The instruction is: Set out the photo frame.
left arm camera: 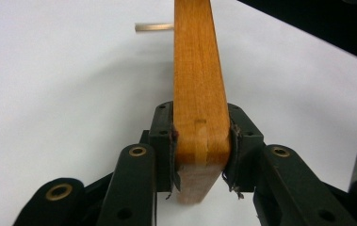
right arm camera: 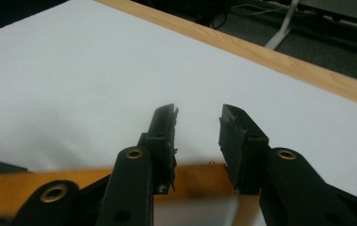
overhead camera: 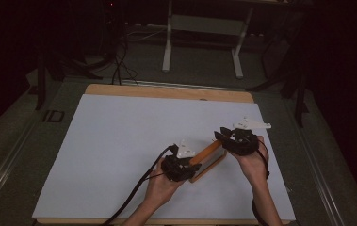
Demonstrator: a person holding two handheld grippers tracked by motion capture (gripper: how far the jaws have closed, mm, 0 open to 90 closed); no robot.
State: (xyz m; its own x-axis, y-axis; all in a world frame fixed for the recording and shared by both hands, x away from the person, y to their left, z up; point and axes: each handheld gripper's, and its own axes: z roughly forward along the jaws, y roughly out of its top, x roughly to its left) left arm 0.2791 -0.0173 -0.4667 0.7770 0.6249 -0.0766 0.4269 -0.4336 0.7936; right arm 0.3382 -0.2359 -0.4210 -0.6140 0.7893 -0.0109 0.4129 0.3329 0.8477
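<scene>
1. High view: a person's two hands come in from the near edge of a table (overhead camera: pixel 166 91) covered with a white sheet (overhead camera: pixel 119 141), each holding a black gripper.
2. Between the grippers sits a wooden frame (overhead camera: pixel 208 151), raised off the sheet on the right half of the table, running diagonally from lower left to upper right.
3. The left gripper (overhead camera: pixel 185 163) holds the frame's near end; the left hand (overhead camera: pixel 162 186) is under it, and a black cable (overhead camera: pixel 136 190) trails off toward the near edge.
4. In the left gripper view, the jaws are clamped on both sides of the orange wooden bar (left arm camera: pixel 198 94), pads pressed against it. A thin pale rod (left arm camera: pixel 153 27) sticks out from the bar farther up.
5. The right gripper (overhead camera: pixel 221 135) is at the frame's far end, with the right hand (overhead camera: pixel 254 162) behind it.
6. In the right gripper view, the jaws of that gripper (right arm camera: pixel 198 125) stand apart with a clear gap, the wooden bar (right arm camera: pixel 39 186) crossing low behind them; I cannot tell whether they touch it.
</scene>
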